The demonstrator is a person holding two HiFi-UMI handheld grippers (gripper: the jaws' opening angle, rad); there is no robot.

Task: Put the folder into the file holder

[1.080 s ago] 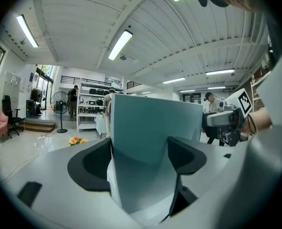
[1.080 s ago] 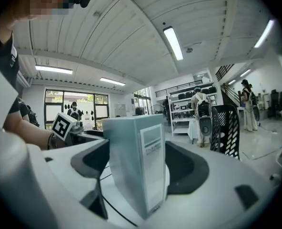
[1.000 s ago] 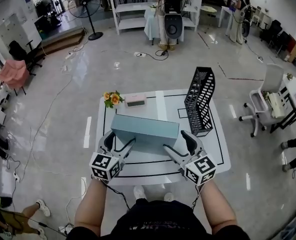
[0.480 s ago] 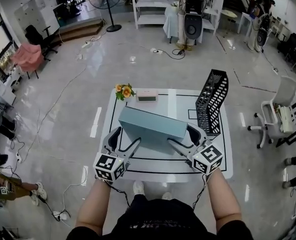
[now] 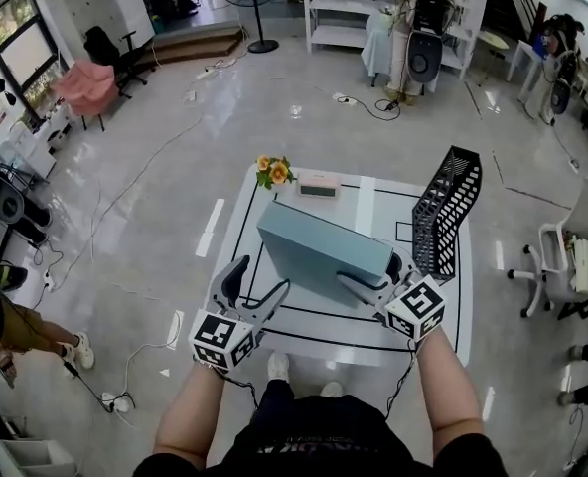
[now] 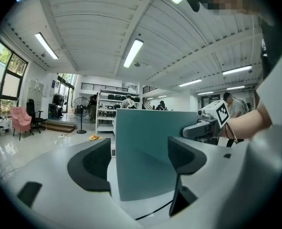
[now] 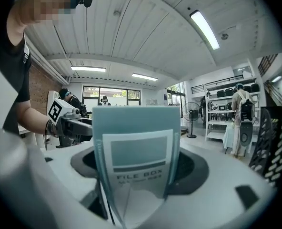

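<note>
"If you start at the worktop's (image 5: 304, 336) left edge, what do you count?"

"One posy of flowers (image 5: 274, 171) and one small pink box (image 5: 319, 188) by the far edge. Then one left gripper (image 5: 262, 276), one teal folder (image 5: 319, 251), one right gripper (image 5: 373, 278), and one black mesh file holder (image 5: 445, 222) near the right edge."

"How does the folder lie?"

"Over the middle, standing on a long edge. Its long axis runs far-left to near-right. The right fingers (image 7: 188, 168) clamp its labelled end. The left fingers (image 6: 88, 166) gape wide, with the other end just ahead of them, ungripped."
</note>
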